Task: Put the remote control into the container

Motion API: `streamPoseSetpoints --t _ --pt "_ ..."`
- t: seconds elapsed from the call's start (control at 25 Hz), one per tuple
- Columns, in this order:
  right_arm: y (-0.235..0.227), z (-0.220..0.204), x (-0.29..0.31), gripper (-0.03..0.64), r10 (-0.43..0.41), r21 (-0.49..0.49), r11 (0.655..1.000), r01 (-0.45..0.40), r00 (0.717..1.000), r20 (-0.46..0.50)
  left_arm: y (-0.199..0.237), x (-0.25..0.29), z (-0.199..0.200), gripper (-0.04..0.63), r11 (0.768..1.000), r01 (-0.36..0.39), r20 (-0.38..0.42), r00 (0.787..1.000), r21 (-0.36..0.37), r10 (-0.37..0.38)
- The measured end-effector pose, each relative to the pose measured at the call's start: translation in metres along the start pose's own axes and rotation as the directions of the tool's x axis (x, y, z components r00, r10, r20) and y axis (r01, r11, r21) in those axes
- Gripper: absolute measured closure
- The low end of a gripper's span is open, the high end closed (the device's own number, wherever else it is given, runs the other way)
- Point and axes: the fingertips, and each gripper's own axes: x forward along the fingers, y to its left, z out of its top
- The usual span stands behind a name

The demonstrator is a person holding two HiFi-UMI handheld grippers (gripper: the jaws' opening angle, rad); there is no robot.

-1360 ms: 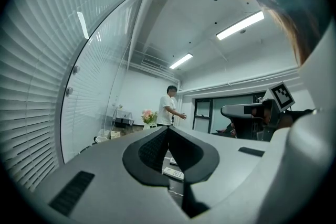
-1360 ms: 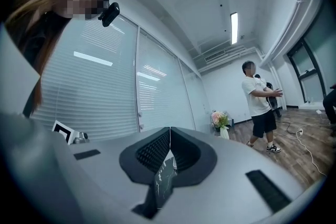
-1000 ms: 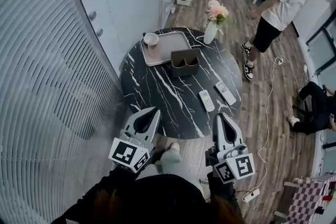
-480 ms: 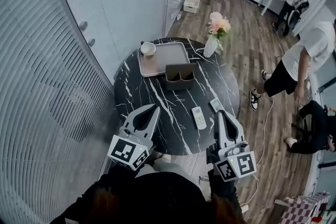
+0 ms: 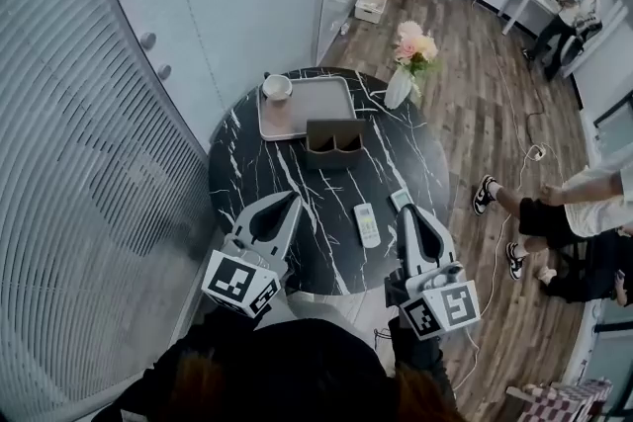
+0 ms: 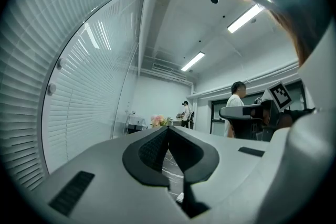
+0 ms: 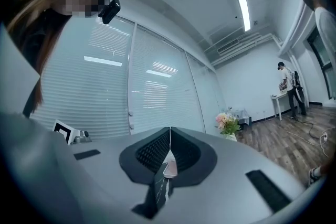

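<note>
Two remotes on the table, none picked up, both grippers empty.
Remote control (image 5: 367, 224) lies flat at lower centre of the table (image 5: 252, 183). Second remote (image 5: 400, 199) is just right of it, partly behind the right gripper (image 5: 407, 211). Container (image 5: 333, 139) is well apart, up-frame. Left gripper (image 5: 291, 202) and right gripper: fingers pressed together on nothing. Risk, my read: descending without opening shoves the flat remote across slick marble toward the near edge, or it grabs the wrong one.

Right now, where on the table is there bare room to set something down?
Bare: the table's left side, between tray and left gripper; also the strip between container and white remote. Crowded: the back, with cup, tray, container and vase; and near right, a second remote beside the right gripper.
</note>
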Motion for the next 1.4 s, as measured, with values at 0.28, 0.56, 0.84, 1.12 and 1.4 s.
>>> streamPoseSetpoints --t 0.28,0.56,0.84,1.12,1.4 --pt "0.000 -0.001 0.005 0.600 0.017 0.007 1.000 -0.017 1.000 0.004 -0.001 0.004 -0.003 0.586 1.000 0.003 -0.016 1.000 0.008 -0.003" --pt "-0.003 -0.007 0.015 0.600 0.028 -0.003 1.000 -0.028 1.000 -0.006 0.005 0.014 -0.003 0.586 1.000 0.014 -0.010 1.000 0.020 -0.013" --pt "-0.009 -0.007 0.035 0.600 0.029 -0.015 0.999 -0.029 0.999 -0.020 0.017 0.026 -0.006 0.586 1.000 0.019 -0.016 1.000 0.015 -0.018" --pt "-0.020 -0.016 0.057 0.600 0.008 -0.026 1.000 -0.009 0.999 -0.047 0.035 0.035 -0.007 0.586 1.000 0.014 -0.021 1.000 0.017 -0.013" --pt "-0.051 -0.060 0.077 0.600 -0.070 -0.050 0.997 0.061 0.981 -0.180 0.046 0.039 -0.010 0.586 1.000 0.016 -0.031 0.999 0.011 -0.016"
